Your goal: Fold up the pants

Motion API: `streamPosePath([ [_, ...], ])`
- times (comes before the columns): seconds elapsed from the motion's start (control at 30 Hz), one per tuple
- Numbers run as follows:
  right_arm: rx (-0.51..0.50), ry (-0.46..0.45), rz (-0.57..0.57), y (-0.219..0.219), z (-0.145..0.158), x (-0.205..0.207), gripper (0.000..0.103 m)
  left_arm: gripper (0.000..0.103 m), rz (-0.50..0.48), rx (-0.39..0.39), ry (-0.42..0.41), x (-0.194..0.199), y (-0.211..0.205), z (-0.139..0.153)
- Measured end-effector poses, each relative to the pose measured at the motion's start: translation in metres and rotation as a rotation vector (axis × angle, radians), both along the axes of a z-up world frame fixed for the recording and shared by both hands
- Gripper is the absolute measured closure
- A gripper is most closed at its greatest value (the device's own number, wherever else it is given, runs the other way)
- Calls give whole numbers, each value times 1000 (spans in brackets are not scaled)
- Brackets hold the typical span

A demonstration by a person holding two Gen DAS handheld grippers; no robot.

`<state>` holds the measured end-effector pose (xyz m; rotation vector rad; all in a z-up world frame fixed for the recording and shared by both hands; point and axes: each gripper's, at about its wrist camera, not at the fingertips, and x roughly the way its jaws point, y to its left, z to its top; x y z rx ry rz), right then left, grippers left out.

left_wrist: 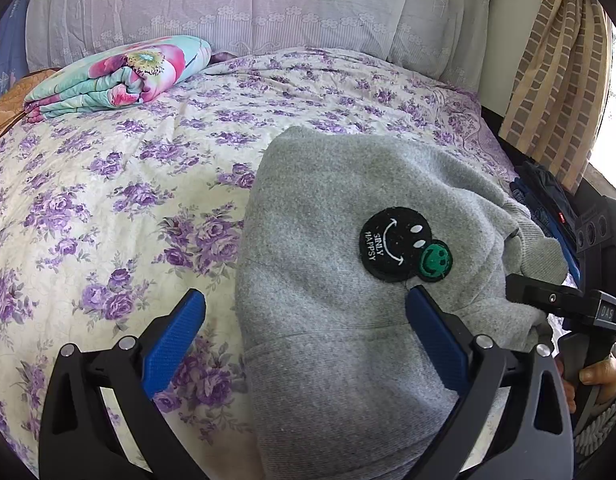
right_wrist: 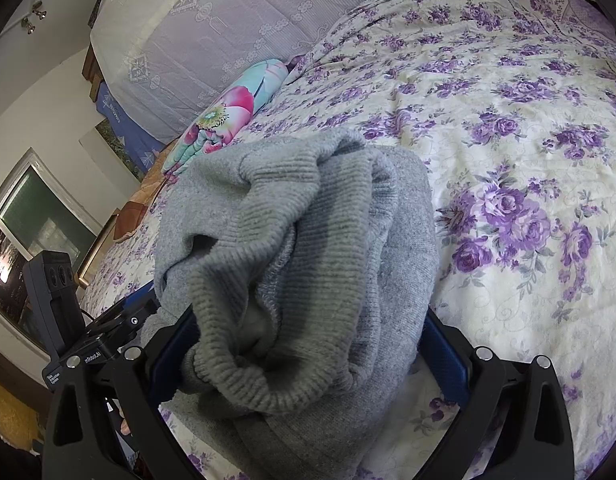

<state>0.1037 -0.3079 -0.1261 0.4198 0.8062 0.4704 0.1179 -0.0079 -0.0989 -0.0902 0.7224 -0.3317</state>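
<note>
Grey sweatpants (left_wrist: 331, 216) lie folded on the floral bedspread (left_wrist: 108, 184), with a black smiley patch (left_wrist: 391, 244) and a small green smiley on top. My left gripper (left_wrist: 306, 320) is open, its blue fingers (left_wrist: 176, 332) spread over the pants' left edge, holding nothing. In the right wrist view the ribbed waistband and cuffs of the pants (right_wrist: 276, 248) bunch up between the wide jaws of my right gripper (right_wrist: 308, 344), which stands open around the cloth. The right gripper also shows at the right edge of the left wrist view (left_wrist: 559, 304).
A folded floral quilt (left_wrist: 120, 76) lies at the bed's far left, also in the right wrist view (right_wrist: 228, 112). A lace-covered headboard (left_wrist: 244, 4) stands behind. A brick-pattern curtain (left_wrist: 555, 80) hangs at right. Dark blue clothing (left_wrist: 543, 196) lies at the bed's right edge.
</note>
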Motion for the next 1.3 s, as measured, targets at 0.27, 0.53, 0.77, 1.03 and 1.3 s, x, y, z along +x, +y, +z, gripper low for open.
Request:
streamPosePath([
  [0.27,-1,-1,0,0,0,0,3,5,-10,-36,20,2,4,-5],
  [0.53,-1,-1,0,0,0,-1,3,5,-12,-42,26,4,5,-6],
  [0.77,-9,3,-2,1,0,0,3,4,-13,-55,43,6,6,-8],
  [1.03,-10,0,-5,1,0,0,3,4,-20,-82,63,9,10,-9],
  [1.3,-10,0,-5,1,-1,0,3,4,-22,-82,61,9,10,-8],
])
